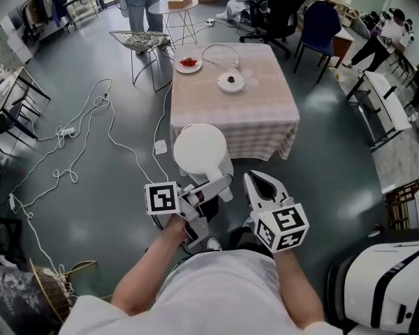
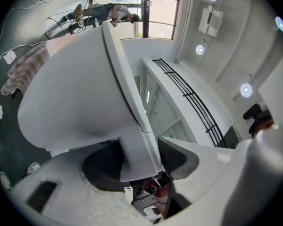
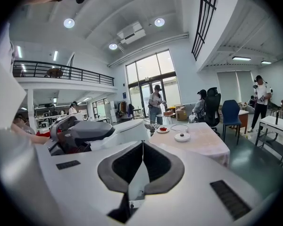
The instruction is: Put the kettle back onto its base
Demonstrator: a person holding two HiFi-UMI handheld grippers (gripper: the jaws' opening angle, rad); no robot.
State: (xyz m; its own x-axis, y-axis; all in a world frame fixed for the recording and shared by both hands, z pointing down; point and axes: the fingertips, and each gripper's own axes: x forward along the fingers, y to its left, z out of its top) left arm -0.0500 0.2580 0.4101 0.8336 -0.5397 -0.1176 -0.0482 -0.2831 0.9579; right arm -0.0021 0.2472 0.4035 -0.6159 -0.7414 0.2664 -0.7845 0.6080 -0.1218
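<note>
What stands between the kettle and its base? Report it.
Nothing visible does. The kettle hangs in the left gripper off the table's near edge; only its bare top lies between kettle and base.

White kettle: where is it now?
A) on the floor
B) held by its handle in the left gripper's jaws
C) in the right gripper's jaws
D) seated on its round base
B: the left gripper clamps the white plastic kettle by its handle, while the round white base sits bare on the cloth-covered table.
</note>
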